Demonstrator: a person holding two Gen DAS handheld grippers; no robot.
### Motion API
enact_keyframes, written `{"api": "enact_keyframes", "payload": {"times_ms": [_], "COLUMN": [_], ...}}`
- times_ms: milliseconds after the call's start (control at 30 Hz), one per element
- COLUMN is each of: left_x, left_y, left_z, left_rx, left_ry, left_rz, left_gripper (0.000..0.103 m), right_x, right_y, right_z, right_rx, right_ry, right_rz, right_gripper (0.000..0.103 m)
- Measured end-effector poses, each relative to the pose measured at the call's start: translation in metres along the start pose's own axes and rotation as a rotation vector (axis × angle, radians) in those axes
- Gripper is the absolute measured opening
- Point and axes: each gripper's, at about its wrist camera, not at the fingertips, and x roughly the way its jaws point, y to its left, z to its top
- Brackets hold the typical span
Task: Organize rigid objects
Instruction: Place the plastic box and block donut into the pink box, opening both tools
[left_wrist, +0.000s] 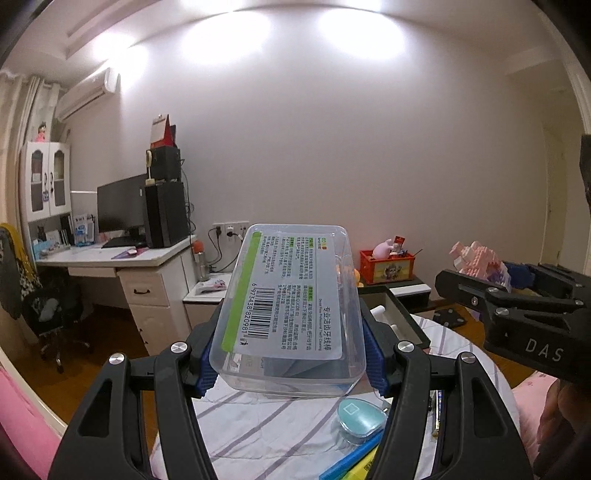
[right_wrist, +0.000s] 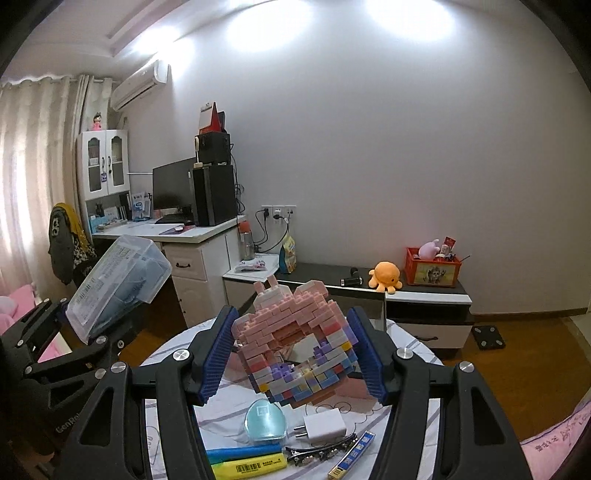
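Note:
My left gripper (left_wrist: 290, 358) is shut on a clear plastic floss box (left_wrist: 291, 310) with a barcode label, held tilted above the round table; it also shows in the right wrist view (right_wrist: 118, 284). My right gripper (right_wrist: 291, 354) is shut on a pink and pastel brick model (right_wrist: 295, 347), held above the table; the model also shows in the left wrist view (left_wrist: 480, 264). On the striped tablecloth (left_wrist: 258, 424) lie a teal teardrop case (right_wrist: 265, 422), a white charger plug (right_wrist: 325, 424), blue and yellow highlighters (right_wrist: 247, 459), a hair clip (right_wrist: 321, 448) and a lead refill box (right_wrist: 352, 458).
A black open box (left_wrist: 399, 314) sits at the table's far edge. Behind stand a white desk (right_wrist: 192, 240) with a monitor, a low cabinet (right_wrist: 424, 295) with an orange plush and a red crate, and pink bedding at both sides.

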Motion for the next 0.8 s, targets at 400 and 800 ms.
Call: {"api": "enact_keyframes", "payload": {"times_ms": [400, 800], "left_x": [0.038, 0.159], "left_y": [-0.012, -0.022], "left_z": [0.005, -0.005], "left_rx": [0.039, 0.084], "left_ry": [0.020, 0.202], "left_rz": [0.024, -0.015], "left_gripper": [0.064, 0.064], "right_x": [0.030, 0.145], "right_y": [-0.010, -0.044], "right_z": [0.008, 0.006], "right_rx": [-0.002, 0.012], "right_ry": [0.017, 0.169], "right_rz": [0.004, 0.011], "right_gripper": [0.063, 0.063]}}
